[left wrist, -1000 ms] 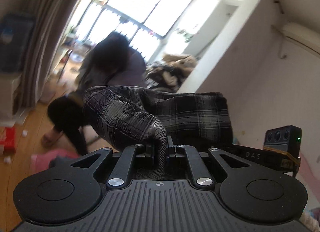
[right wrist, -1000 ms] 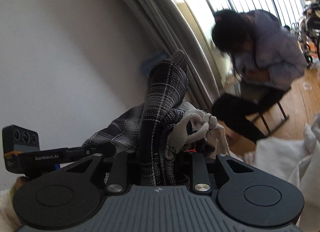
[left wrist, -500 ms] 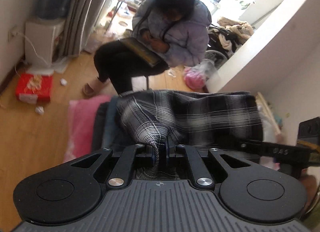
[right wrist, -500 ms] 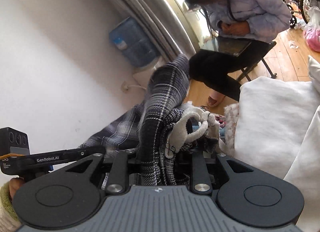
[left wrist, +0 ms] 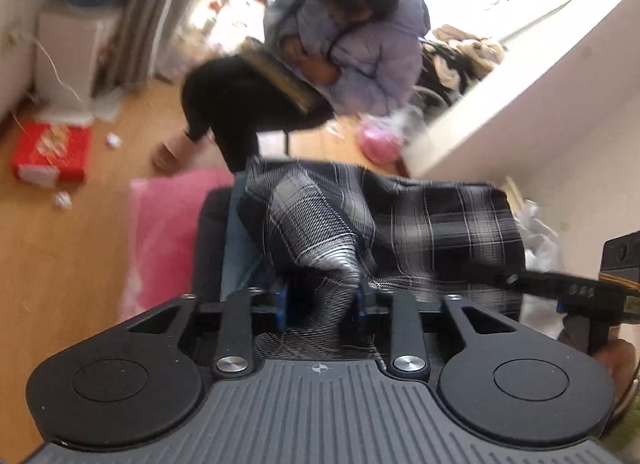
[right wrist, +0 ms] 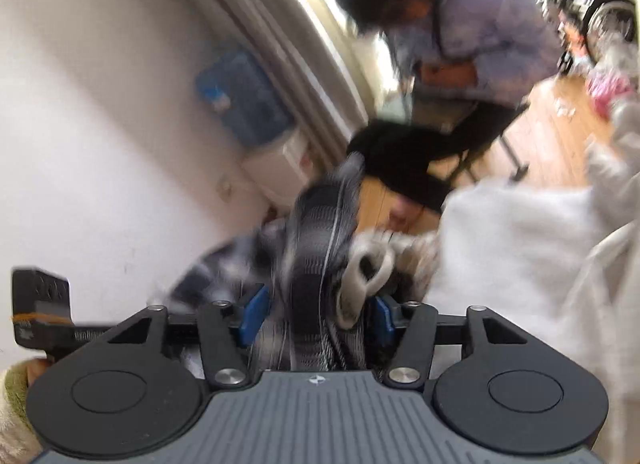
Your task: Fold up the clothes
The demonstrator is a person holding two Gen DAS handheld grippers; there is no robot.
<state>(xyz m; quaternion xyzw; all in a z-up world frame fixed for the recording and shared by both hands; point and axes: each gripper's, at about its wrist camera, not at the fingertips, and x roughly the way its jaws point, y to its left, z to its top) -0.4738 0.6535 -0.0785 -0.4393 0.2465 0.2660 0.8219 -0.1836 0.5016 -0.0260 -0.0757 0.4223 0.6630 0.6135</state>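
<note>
A black-and-white plaid garment (left wrist: 420,224) hangs stretched between my two grippers. My left gripper (left wrist: 322,300) has its jaws parted; a fold of the plaid cloth lies loosely between the blue pads. My right gripper (right wrist: 316,314) also has its jaws parted, with a thick bunch of the plaid garment (right wrist: 320,244) and its white drawstring loop (right wrist: 368,276) between them. The other gripper shows at the right edge of the left wrist view (left wrist: 600,284) and at the left edge of the right wrist view (right wrist: 40,304).
A person in a lilac jacket (left wrist: 360,44) sits on a chair ahead. Pink fabric (left wrist: 160,224) and a dark garment (left wrist: 208,244) lie below. A red box (left wrist: 50,154) sits on the wooden floor. White bedding (right wrist: 520,264) is at right. A water dispenser (right wrist: 248,116) stands by the wall.
Both grippers' jaws have opened wider around the plaid cloth. Both views have swung slightly and blurred; the garment sags lower between the grippers.
</note>
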